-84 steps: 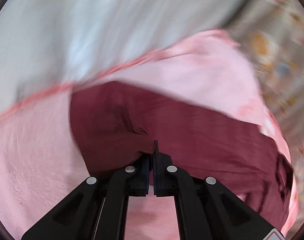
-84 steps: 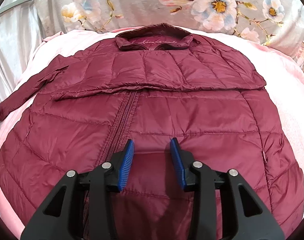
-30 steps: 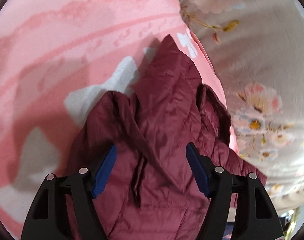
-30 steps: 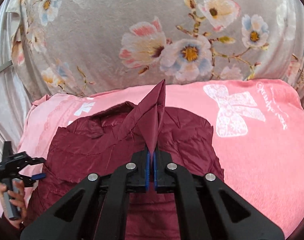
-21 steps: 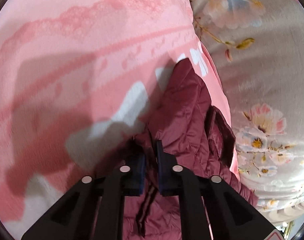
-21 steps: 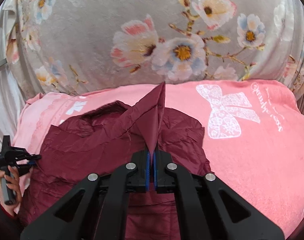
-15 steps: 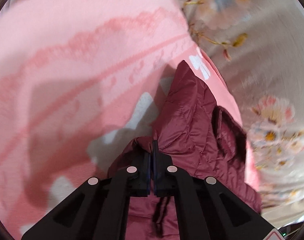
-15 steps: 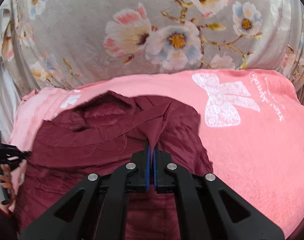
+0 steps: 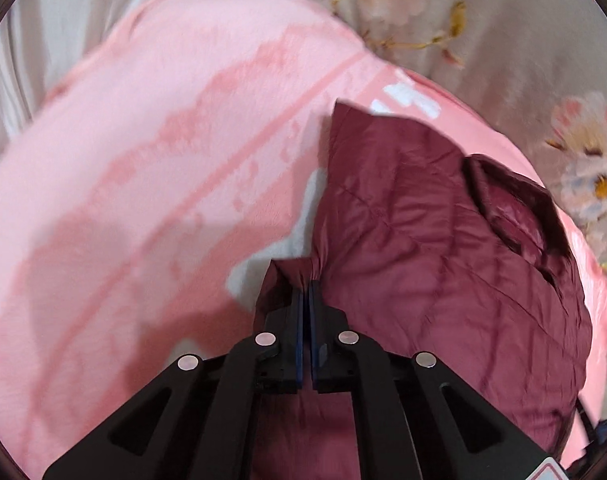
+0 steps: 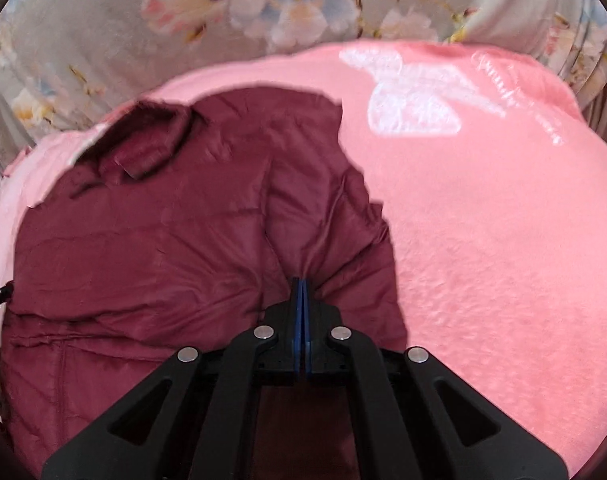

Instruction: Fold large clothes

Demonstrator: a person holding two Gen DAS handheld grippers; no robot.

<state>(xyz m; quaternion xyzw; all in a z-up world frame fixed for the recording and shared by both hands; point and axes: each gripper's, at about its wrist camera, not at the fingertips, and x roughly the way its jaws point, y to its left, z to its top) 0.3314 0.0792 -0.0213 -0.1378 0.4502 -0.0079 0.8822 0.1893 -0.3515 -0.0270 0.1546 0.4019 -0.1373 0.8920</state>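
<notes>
The right gripper (image 10: 302, 286) has its two blue pads pressed together, pinching a fold of the dark red puffy jacket (image 10: 175, 248). The jacket lies bunched up on a soft pink blanket (image 10: 483, 220) with a white bow on it. Its collar (image 10: 151, 136) sits at the far left. Behind hangs a grey cloth with big flowers (image 10: 263, 4).

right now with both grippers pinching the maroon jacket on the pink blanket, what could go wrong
1. Both the left gripper and right gripper pinch only small bunches of the slick quilted jacket; a pull may slip it free.
2. The collar lies rumpled, so folding now could trap creases.
3. Dragging could bunch the pink blanket underneath.
</notes>
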